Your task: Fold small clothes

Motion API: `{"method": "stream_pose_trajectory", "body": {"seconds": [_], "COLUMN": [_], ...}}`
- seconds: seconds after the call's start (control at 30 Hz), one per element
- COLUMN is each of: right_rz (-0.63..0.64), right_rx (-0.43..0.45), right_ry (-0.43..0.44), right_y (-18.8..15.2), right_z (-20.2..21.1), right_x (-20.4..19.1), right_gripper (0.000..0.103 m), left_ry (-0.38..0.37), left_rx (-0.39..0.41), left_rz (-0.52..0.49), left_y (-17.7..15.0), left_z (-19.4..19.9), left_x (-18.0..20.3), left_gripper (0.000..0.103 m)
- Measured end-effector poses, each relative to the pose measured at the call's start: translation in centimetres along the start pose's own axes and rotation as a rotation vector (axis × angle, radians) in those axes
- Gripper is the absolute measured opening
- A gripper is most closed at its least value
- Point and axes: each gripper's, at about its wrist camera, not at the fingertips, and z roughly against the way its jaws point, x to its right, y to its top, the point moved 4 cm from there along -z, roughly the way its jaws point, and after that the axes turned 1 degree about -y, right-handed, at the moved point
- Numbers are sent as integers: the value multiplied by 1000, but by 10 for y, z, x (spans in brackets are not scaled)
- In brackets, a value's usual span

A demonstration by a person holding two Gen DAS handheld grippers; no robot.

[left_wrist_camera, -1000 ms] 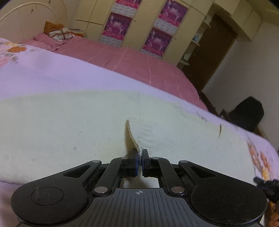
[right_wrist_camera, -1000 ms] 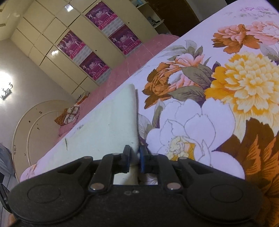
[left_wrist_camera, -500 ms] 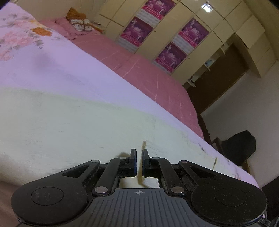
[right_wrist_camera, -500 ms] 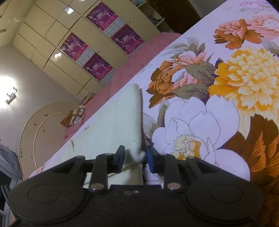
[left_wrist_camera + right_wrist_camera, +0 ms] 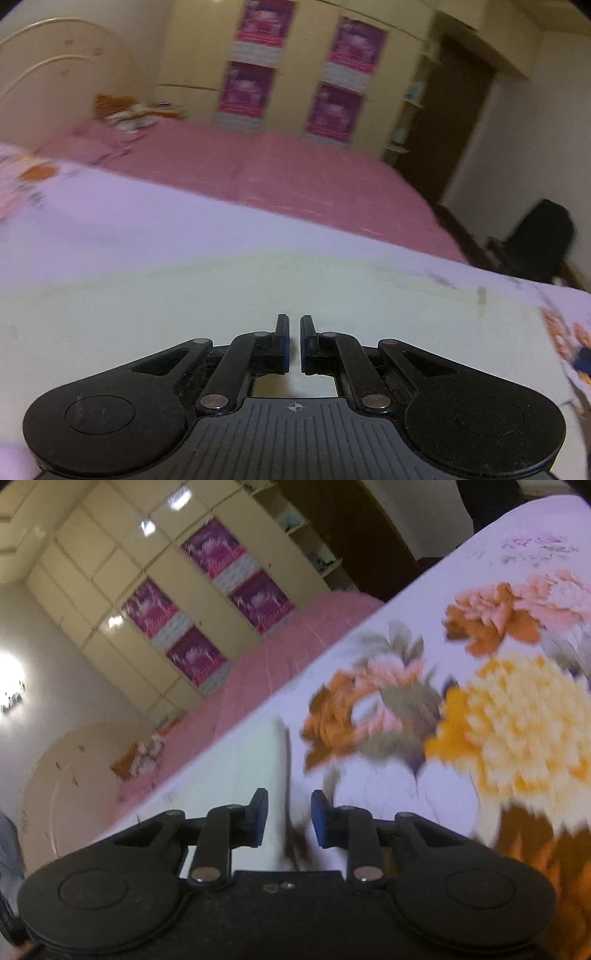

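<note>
Pale cream knitted cloth (image 5: 184,317) lies flat on floral lilac bedspread (image 5: 461,635). Left gripper (image 5: 294,341) hovers over cloth's middle, jaws pinched narrow, nothing between them. Right gripper (image 5: 289,819) sits at cloth's right edge (image 5: 282,760), jaws parted, edge between them but pads not pressing it. Pink quilted bed (image 5: 295,173) beyond, cream wardrobe (image 5: 303,59) at back.

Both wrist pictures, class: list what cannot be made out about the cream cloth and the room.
- Cream cloth, left wrist view: near edge hidden by the left gripper.
- Cream cloth, right wrist view: near corner hidden behind the right gripper.
- Posters: print blurred.
- Shelf items: too small.
</note>
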Motion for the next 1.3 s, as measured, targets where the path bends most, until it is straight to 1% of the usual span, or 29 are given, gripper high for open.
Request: {"method": "stream_pose_trajectory", "body": {"seconds": [0.07, 0.13, 0.23, 0.27, 0.3, 0.33, 0.37, 0.4, 0.43, 0.5, 0.53, 0.57, 0.6, 0.63, 0.67, 0.73, 0.77, 0.8, 0.83, 0.87, 0.9, 0.93, 0.97, 1.0, 1.07, 1.13, 1.17, 1.23, 1.3], "right_rz": [4, -6, -9, 6, 39, 88, 135, 134, 128, 181, 198, 212, 235, 266, 306, 367, 410, 450, 482, 518, 532, 501, 459, 434, 433, 456, 444, 432, 450], "right_rx": [3, -22, -63, -83, -103, -122, -142, -134, -136, -133, -127, -105, -77, -58, -57, -83, -98, -110, -118, -116, -104, -95, -89, -86, -103, -100, -91, -48, -35], "right_ry": [3, 18, 27, 28, 19, -26, -99, -86, -83, -112, -129, -144, -153, -142, -125, -110, -114, -122, -126, -149, -196, -222, -248, -264, -228, -236, -227, -187, -152], "right_y": [13, 24, 33, 33, 31, 28, 25, 24, 24, 21, 22, 23, 23, 23, 19, 10, 6, 1, -1, -2, 1, 8, 16, 21, 22, 21, 22, 20, 11], "right_z": [-14, -35, -67, -75, -83, -90, -98, -99, -98, -94, -91, -85, -79, -76, -77, -85, -93, -97, -102, -105, -107, -107, -106, -106, -107, -105, -101, -80, -58], "right_x": [-5, -8, -14, -17, -19, -20, -16, -12, -11, -18, -22, -27, -33, -39, -49, -64, -73, -79, -81, -81, -76, -66, -55, -47, -39, -44, -47, -55, -59], "right_gripper": [33, 38, 37, 33, 18, 7, 4, 3, 3, 4, 12, 19, 26, 26, 26, 26, 26, 27, 30, 29, 24, 20, 26, 29, 30, 31, 32, 31, 29], "left_ry": [-10, -10, 1, 12, 17, 25, 27, 34, 36, 54, 66, 64, 49, 22, 1, -29, -36, -26, -8, -1, -9, 7, 25, 24, 20, 41, 34, 19, 8], "left_rx": [-31, -35, -66, -66, -57, -55, -52, -47, -44, -30, 2, 32, 41, 38, 30, 4, -8, -29, -49, -65, -53, -39, -31, -24, -18, -24, -15, 27, 32], "left_rz": [-43, -68, -94, -105, -112, -107, -95, -88, -89, -88, -100, -111, -111, -113, -126, -178, -205, -232, -240, -230, -205, -190, -183, -167, -172, -190, -192, -208, -211], "left_y": [3, 4, 2, 1, -6, -8, -9, -9, -10, -9, -8, -5, -3, -1, -1, -4, -6, -10, -12, -15, -15, -14, -14, -15, -17, -17, -15, -13, -18], "left_z": [-13, -22, -37, -40, -34, -31, -27, -25, -24, -16, -10, -6, -7, -10, -15, -24, -27, -32, -35, -37, -34, -30, -27, -25, -26, -23, -16, -4, 6], "left_x": [15, 26, 33, 33, 26, 23, 18, 17, 15, 19, 25, 33, 40, 50, 62, 88, 98, 104, 103, 98, 90, 84, 77, 71, 70, 75, 79, 82, 84], "left_gripper": [3, 3, 3, 3, 3, 3, 3, 3, 3, 3, 3, 3, 3, 3, 3, 3, 3, 3, 3, 3, 3, 3, 3, 3, 3, 3, 3, 3, 3]}}
